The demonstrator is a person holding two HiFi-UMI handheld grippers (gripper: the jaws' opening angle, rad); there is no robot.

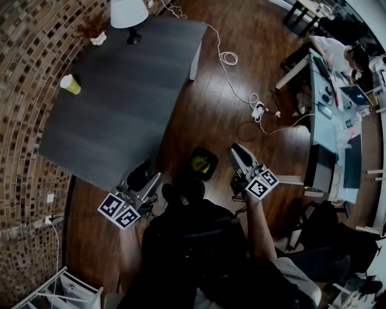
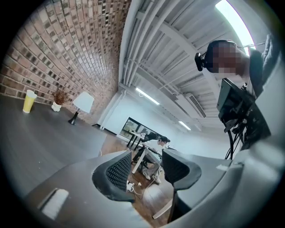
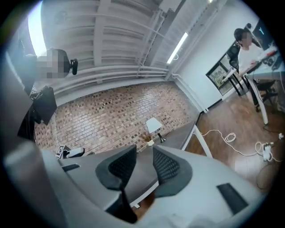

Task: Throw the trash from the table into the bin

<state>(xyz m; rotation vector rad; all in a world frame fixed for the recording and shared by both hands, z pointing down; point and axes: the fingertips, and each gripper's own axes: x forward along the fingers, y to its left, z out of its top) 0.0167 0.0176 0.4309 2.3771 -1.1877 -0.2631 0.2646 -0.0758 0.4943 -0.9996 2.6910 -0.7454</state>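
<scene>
A yellow paper cup (image 1: 70, 84) stands near the far-left edge of the dark table (image 1: 120, 108); it also shows as the cup (image 2: 29, 101) in the left gripper view. A black bin (image 1: 202, 164) sits on the wooden floor by the table's near corner, with something yellow inside. My left gripper (image 1: 148, 173) is held level over the table's near edge, and its jaws (image 2: 147, 171) stand open and empty. To the right of the bin, my right gripper (image 1: 237, 151) is raised and level. Only a narrow gap separates its jaws (image 3: 143, 160), with nothing between them.
A white lamp (image 1: 128, 15) and a small potted plant (image 1: 96, 36) stand at the table's far end. Cables (image 1: 228, 58) trail across the floor. A long desk (image 1: 338, 121) with laptops and a seated person (image 1: 338, 54) is on the right. A brick wall runs along the left.
</scene>
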